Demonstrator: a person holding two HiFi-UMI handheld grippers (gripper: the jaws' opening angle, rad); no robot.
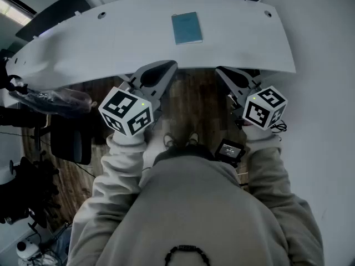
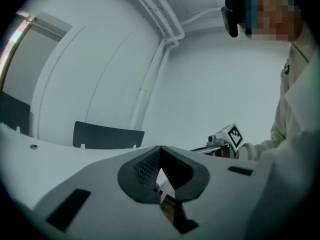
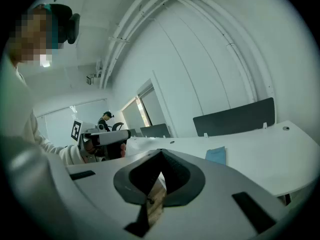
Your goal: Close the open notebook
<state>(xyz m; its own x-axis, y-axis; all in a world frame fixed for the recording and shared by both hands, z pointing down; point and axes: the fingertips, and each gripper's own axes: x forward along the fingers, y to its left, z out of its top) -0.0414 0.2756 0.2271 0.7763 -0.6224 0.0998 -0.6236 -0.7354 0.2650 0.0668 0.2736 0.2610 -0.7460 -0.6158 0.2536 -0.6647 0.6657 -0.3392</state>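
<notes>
A teal notebook [image 1: 186, 27] lies flat with its cover down near the far edge of the white table [image 1: 111, 43]; it also shows small in the right gripper view as the notebook [image 3: 216, 155]. Both grippers hang short of the table's near edge, well back from the notebook. My left gripper [image 1: 169, 65] has its jaws together with nothing between them, and its tips meet in its own view, left gripper [image 2: 160, 148]. My right gripper [image 1: 221, 71] is also shut and empty, with its tips touching, right gripper [image 3: 161, 151].
A dark partition panel [image 3: 235, 118] stands along the table's far side. An office chair [image 1: 69, 137] and a bag-covered object [image 1: 50, 98] sit at the left over the wood floor [image 1: 194, 104]. A person [image 3: 106, 120] stands far off in the room.
</notes>
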